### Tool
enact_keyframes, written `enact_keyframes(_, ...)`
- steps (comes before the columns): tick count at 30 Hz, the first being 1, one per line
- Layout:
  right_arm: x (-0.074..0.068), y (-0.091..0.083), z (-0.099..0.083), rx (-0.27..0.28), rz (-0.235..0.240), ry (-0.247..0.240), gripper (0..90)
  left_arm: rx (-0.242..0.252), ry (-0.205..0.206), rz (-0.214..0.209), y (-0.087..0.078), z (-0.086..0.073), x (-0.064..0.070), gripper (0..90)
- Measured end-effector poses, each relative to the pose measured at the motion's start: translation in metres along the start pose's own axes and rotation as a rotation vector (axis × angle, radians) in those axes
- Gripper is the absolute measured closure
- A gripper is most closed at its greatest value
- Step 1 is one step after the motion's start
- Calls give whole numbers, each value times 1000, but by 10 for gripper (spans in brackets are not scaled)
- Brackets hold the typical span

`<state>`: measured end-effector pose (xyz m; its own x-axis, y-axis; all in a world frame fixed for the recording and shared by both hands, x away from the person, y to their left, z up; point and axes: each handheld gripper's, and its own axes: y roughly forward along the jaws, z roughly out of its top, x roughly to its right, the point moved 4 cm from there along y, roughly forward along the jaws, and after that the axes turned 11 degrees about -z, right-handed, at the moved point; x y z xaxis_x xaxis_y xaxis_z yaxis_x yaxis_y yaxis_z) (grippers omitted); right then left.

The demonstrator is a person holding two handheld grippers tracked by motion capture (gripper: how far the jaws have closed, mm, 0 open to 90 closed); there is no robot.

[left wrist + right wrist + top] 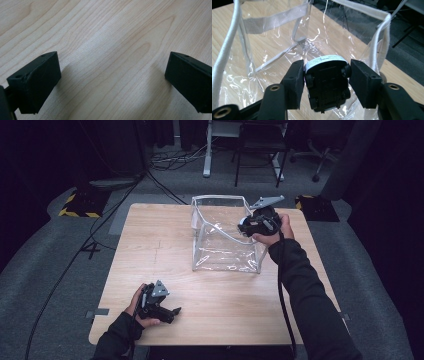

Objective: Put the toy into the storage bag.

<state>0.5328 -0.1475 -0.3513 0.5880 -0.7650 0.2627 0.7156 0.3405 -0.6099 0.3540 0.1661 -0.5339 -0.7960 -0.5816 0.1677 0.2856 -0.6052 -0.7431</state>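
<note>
The left tool [172, 311] lies nearest the high camera, low on the bench [150, 250] near its front left edge, gripped by the left hand [137, 306] and pointing right. Its own view looks straight down on bare wood grain [105, 50], with the two black jaws standing wide apart and nothing between them, a detail the high view leaves too small to read.

Farther back, the right tool [243, 226] hovers at the right rim of the clear bag [220, 250], which stands open toward the back of the bench, right of centre. From above, the right hand [272, 232] and a grey plate [266, 200] cover most of what the tool carries. The right gripper view settles it: the right tool [325, 75] is clamped on a small toy car [327, 85], one pad on each side, the car's black underside and wheels turned to the camera and a white body edge at the top. The car hangs above the bag's open mouth [287, 52], with the white trim [225, 57] running along the rim and the bench showing through the plastic. Beyond the bag, this view catches grey floor [407, 62]
</note>
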Motion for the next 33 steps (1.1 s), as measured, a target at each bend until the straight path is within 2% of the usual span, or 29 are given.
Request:
enact_keyframes(7, 2, 2, 1, -41, -12, -4, 468, 0, 0, 0, 0, 0, 0, 6)
enact_keyframes(10, 4, 5, 3, -69, -20, 15, 468, 0, -8, -4, 0, 0, 1, 6)
enact_keyframes(14, 1, 10, 6, -83, -19, 4, 467, 0, -3, 4, 0, 0, 0, 6)
enact_keyframes(19, -2, 15, 9, -126, -26, -13, 468, 4, -2, 6, 0, -1, 0, 7)
enact_keyframes(24, -4, 16, 7, -169, 18, -23, 466, 8, -2, 5, 0, 0, 0, 6)
enact_keyframes(26, -5, 16, 7, -183, 40, -55, 466, 8, -2, 5, 0, 0, 0, 6)
enact_keyframes(30, -6, 15, 4, -230, 41, -73, 466, 8, -2, 5, 0, 0, 0, 6)
enact_keyframes(33, -6, 14, 3, -260, 65, -72, 466, 8, 1, 10, 0, 0, 0, 6)
